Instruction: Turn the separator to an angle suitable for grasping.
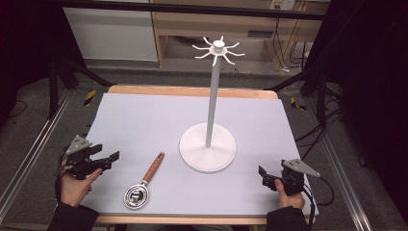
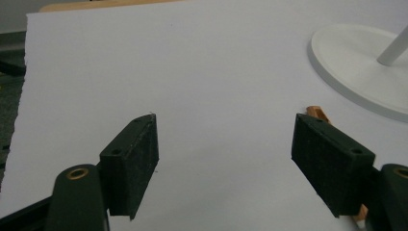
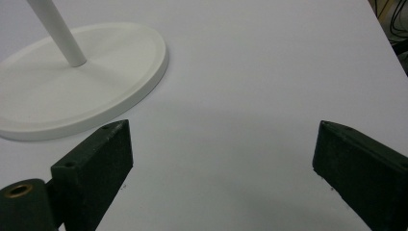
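Taking the white stand [image 1: 208, 147] as the landmark, the strainer [image 1: 142, 184] lies on the pale mat [image 1: 144, 120] to the stand's left and a little nearer the person, well apart from the round base. Its long axis runs diagonally: the wooden handle [image 1: 154, 167] points up toward the stand's base, while the round metal bowl [image 1: 135, 196] sits at the near end, farthest from the stand. The left gripper [image 1: 114, 156] hovers farther left of the stand than the strainer does, just beside the handle and aimed toward it; in the left gripper view the handle tip [image 2: 317, 113] peeks out behind the right-hand jaw. The jaws stand wide apart with nothing between them. The right gripper [image 1: 262, 172] rests on the opposite side of the stand's base, near the mat's front right corner, its 2 jaws likewise spread wide and empty. Of the 2 hands, the left is plainly nearer the strainer, so a pickup would likely fall to it, closing across the handle rather than along it.
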The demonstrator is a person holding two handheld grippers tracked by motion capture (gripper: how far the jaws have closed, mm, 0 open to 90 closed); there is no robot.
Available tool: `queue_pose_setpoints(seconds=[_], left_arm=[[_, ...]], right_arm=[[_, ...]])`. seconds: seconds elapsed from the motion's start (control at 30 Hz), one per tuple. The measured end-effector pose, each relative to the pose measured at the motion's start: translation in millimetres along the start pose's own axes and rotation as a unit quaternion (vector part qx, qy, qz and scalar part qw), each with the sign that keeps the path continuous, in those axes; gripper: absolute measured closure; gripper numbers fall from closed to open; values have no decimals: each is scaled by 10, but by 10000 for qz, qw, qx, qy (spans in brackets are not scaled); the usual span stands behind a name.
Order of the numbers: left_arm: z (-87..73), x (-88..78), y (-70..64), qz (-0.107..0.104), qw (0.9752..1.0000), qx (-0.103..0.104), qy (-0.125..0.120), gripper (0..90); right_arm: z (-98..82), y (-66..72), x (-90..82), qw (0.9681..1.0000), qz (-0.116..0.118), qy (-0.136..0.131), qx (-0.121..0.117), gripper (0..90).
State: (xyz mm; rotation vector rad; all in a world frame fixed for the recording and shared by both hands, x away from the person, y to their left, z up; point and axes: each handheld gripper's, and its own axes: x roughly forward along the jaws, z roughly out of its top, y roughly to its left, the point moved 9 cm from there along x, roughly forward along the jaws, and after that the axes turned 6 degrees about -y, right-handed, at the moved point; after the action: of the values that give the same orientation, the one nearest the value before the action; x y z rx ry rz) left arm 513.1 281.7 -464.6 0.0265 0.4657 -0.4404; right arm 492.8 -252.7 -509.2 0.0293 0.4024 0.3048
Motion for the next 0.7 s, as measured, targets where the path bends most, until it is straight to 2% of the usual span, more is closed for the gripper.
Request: queue_pose_setpoints(seconds=[0.2,0.33,0.57,0.7], left_arm=[[62,-62,-138,-162,9998,90,-3,248],[54,-59,-237,-267,9994,210,98,252],[53,-24,-394,-359,9983,401,224,253],[41,4,-483,-454,9972,490,348,254]], right_arm=[[-8,21,-11,10000,69,37,21,79],[-10,48,-7,9999,121,76,-51,82],[-17,115,10,9996,271,117,-40,81],[-18,119,21,9996,251,112,-66,81]])
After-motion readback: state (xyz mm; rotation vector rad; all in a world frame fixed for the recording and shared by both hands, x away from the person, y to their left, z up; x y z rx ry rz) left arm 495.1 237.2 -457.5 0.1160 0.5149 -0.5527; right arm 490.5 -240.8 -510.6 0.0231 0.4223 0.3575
